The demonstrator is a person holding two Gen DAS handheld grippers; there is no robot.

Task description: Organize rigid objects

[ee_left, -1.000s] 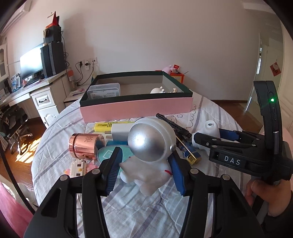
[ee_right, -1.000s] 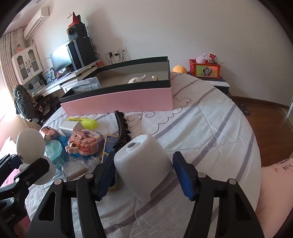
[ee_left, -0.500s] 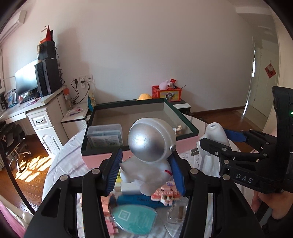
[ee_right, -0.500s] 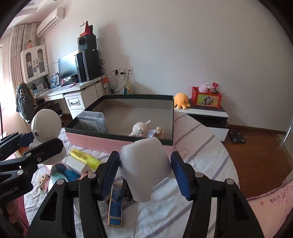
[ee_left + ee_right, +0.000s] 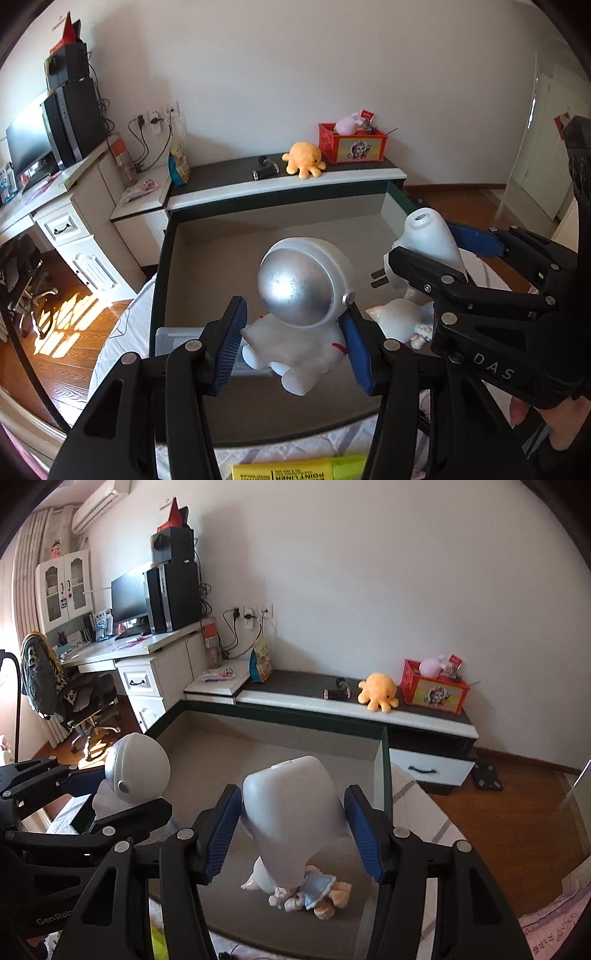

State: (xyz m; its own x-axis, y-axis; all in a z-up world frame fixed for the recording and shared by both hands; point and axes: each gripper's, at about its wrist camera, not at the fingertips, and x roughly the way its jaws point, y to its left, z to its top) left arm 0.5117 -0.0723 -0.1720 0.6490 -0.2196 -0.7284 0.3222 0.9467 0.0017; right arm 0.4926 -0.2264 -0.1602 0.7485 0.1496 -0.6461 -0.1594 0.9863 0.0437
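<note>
Since the earlier frames both grippers have travelled from the cluttered bedspread to above the open box (image 5: 162,280), so its grey floor now fills the view where the loose items were before. The left gripper (image 5: 291,343) is closed on the astronaut figure (image 5: 303,295) — the blue pads press its white body from both sides, below the silver helmet, probably because the round helmet would slip. It hangs over the middle of the box, above the clear plastic case (image 5: 173,338) that lies by the box's left wall.

The right gripper (image 5: 291,830) holds the white plug-in device (image 5: 291,808) by its flanks; in the left wrist view its metal prongs (image 5: 378,277) point to the side. It hangs over the right part of the box, directly above the small doll (image 5: 314,893) that lies on the box floor.

I judge that both things are being carried in for release — the right one should go beside the doll, not on it. The yellow highlighter (image 5: 299,470) waits outside the box, just before its near wall.
</note>
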